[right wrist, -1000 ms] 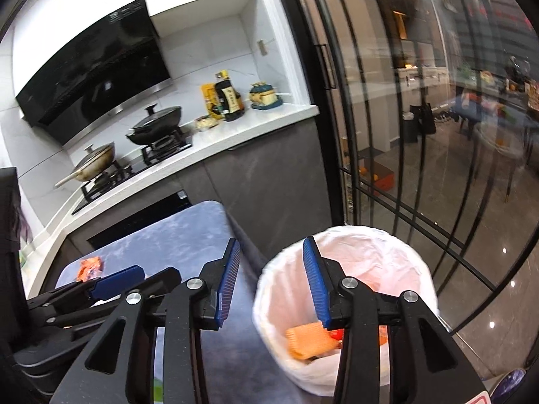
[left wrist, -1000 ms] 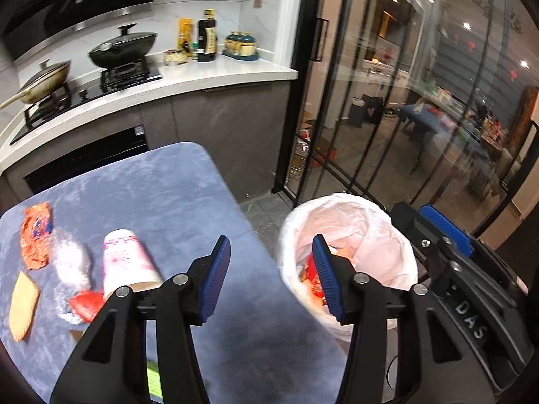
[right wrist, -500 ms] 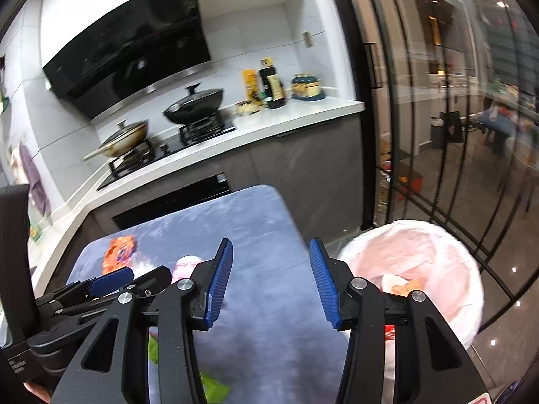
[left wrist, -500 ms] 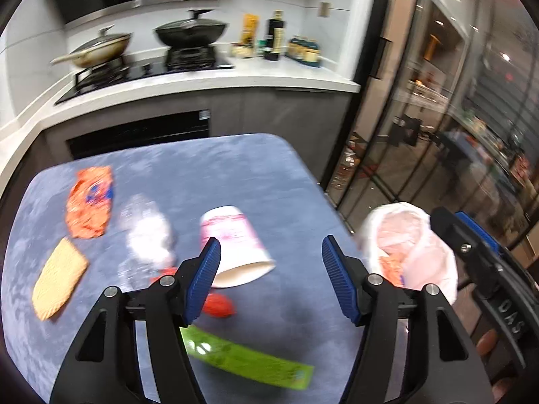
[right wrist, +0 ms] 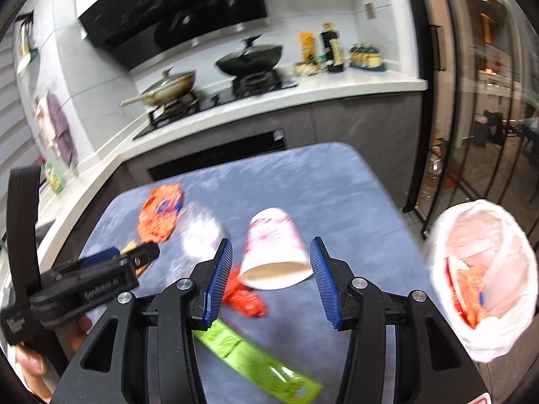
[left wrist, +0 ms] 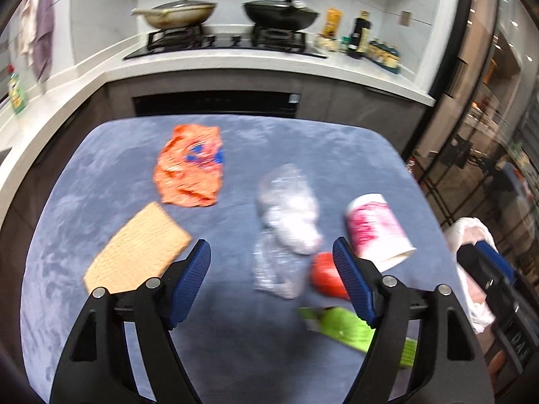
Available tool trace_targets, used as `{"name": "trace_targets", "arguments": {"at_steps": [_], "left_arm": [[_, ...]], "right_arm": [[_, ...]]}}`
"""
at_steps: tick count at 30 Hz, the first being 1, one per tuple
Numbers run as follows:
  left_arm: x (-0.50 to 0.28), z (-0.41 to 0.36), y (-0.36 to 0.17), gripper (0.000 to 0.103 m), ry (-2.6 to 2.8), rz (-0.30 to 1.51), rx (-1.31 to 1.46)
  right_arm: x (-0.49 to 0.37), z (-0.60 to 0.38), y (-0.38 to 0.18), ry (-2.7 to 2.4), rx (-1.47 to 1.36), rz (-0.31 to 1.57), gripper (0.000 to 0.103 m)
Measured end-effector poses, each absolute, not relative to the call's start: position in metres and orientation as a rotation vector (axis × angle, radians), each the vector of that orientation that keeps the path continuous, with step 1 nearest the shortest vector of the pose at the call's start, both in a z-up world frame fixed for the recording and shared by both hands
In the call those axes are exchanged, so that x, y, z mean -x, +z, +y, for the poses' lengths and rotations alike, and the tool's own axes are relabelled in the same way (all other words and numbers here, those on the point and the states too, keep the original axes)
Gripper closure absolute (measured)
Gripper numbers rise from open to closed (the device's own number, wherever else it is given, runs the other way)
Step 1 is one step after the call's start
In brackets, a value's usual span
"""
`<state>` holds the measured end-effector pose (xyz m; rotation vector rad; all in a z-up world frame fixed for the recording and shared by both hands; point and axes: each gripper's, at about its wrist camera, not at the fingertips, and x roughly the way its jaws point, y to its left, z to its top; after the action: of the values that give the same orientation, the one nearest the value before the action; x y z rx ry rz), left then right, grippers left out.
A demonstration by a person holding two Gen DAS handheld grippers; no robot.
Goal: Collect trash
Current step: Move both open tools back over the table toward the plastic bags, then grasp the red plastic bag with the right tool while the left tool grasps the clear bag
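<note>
Trash lies on a blue table (left wrist: 101, 168): an orange snack bag (left wrist: 188, 168) (right wrist: 160, 213), a tan cracker (left wrist: 134, 249), crumpled clear plastic (left wrist: 286, 225) (right wrist: 200, 232), a tipped white-and-pink paper cup (left wrist: 377, 232) (right wrist: 273, 250), a red wrapper (left wrist: 325, 274) (right wrist: 246, 299) and a green packet (left wrist: 353, 328) (right wrist: 256, 358). My left gripper (left wrist: 271, 284) hangs above the clear plastic, its jaws opening with nothing between them. My right gripper (right wrist: 271, 281) hovers open over the cup's mouth without touching it. A white-lined bin (right wrist: 481, 269) (left wrist: 471, 252) with wrappers inside stands right of the table.
A kitchen counter (left wrist: 235, 64) with a hob, a pan and a wok runs behind the table. Bottles (right wrist: 331, 52) stand at its right end. Glass doors (right wrist: 471, 101) rise on the right. A hand (right wrist: 30, 367) holds the left gripper at the lower left of the right wrist view.
Both grippers swung left from over the bin to above the table's trash. The left jaws have spread wider; the right jaws widened slightly.
</note>
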<state>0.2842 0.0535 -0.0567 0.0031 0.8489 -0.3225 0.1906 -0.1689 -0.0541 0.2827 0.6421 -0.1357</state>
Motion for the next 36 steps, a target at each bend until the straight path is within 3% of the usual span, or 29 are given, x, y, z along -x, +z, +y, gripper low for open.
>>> {"name": "trace_targets", "arguments": {"at_steps": [21, 30, 36], "left_arm": [[-0.314, 0.099, -0.087, 0.024, -0.247, 0.895, 0.037], [-0.323, 0.081, -0.091, 0.024, -0.276, 0.904, 0.026], [-0.331, 0.049, -0.096, 0.023, -0.325, 0.92, 0.017]], "right_arm": [[-0.257, -0.103, -0.13, -0.057, -0.229, 0.815, 0.056], [-0.261, -0.121, -0.136, -0.084, -0.258, 0.812, 0.071], [-0.249, -0.13, -0.125, -0.073, -0.298, 0.774, 0.072]]}}
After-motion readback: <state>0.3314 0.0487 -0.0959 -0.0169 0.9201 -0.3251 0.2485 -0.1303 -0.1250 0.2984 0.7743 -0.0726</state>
